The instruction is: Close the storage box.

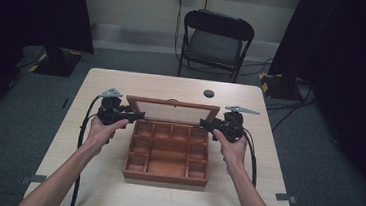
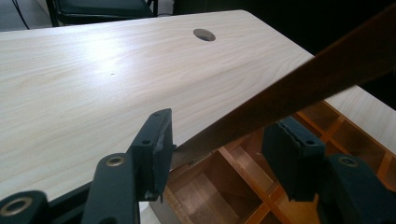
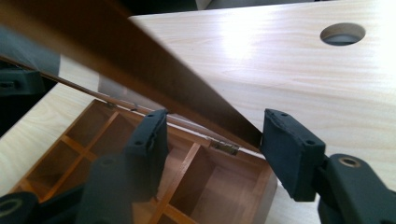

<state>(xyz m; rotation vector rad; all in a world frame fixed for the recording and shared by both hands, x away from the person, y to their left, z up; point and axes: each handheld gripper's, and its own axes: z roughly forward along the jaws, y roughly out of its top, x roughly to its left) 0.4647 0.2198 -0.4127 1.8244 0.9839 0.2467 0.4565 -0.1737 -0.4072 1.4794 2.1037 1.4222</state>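
A reddish-brown wooden box with small square compartments (image 1: 168, 153) sits on the middle of the pale wood-grain table (image 1: 122, 85), its glass-paned wooden lid (image 1: 172, 110) raised on its hinges at the box's far edge — tilted, not flat. The left gripper (image 1: 128, 115) is at the lid's left end. In the left gripper view its black jaws stand apart with the lid's frame (image 2: 299, 88) between them; one pad is close against the frame, the other clear of it. The right gripper (image 1: 211, 124) is at the lid's right end — jaws likewise parted around the frame (image 3: 154, 74), no pad visibly pressing. Beyond the box, a round cable hole (image 1: 209, 93) marks the table's far side.
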